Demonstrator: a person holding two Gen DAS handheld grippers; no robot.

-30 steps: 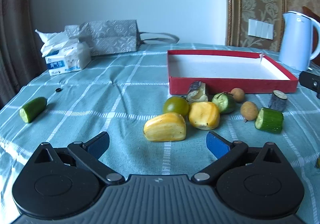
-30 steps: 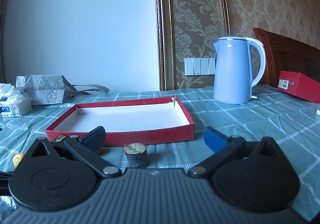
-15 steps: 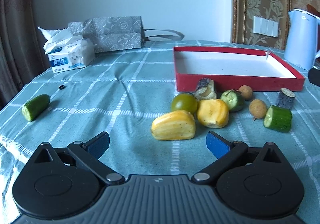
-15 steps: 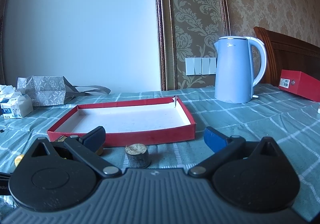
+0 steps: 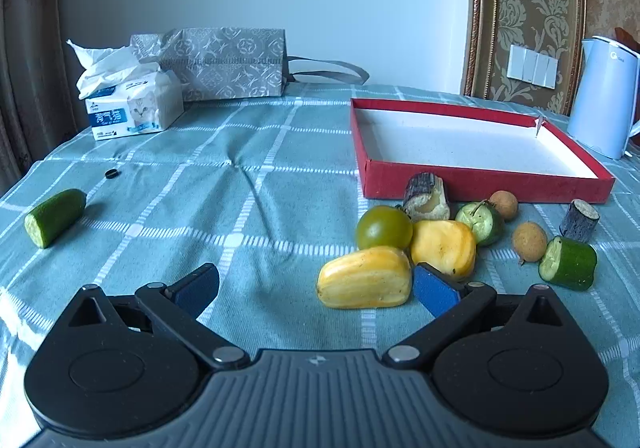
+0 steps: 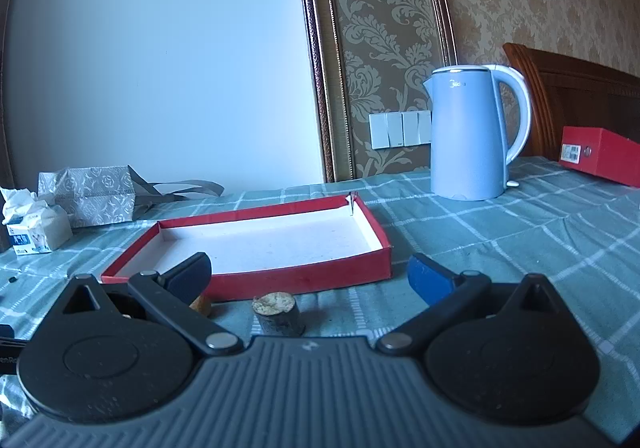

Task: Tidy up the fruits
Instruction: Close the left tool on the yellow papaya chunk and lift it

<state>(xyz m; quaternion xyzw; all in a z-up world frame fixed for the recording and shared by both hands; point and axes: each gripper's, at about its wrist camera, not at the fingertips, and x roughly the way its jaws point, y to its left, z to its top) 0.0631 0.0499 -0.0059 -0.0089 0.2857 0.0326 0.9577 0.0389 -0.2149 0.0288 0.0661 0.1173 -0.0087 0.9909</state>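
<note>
2 grippers (image 5: 316, 288) (image 6: 308, 274) (both open) face the red tray (image 5: 480, 183).

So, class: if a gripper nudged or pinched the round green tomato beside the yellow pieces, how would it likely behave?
The green tomato looks round and smooth, so a push would probably roll it, though the yellow pieces touching it may block that side. Its glossy skin suggests it could slip from a light pinch. It looks firm, but that cannot be confirmed.

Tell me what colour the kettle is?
The tall plastic kettle is pale blue, clearest in the right wrist view.
</note>
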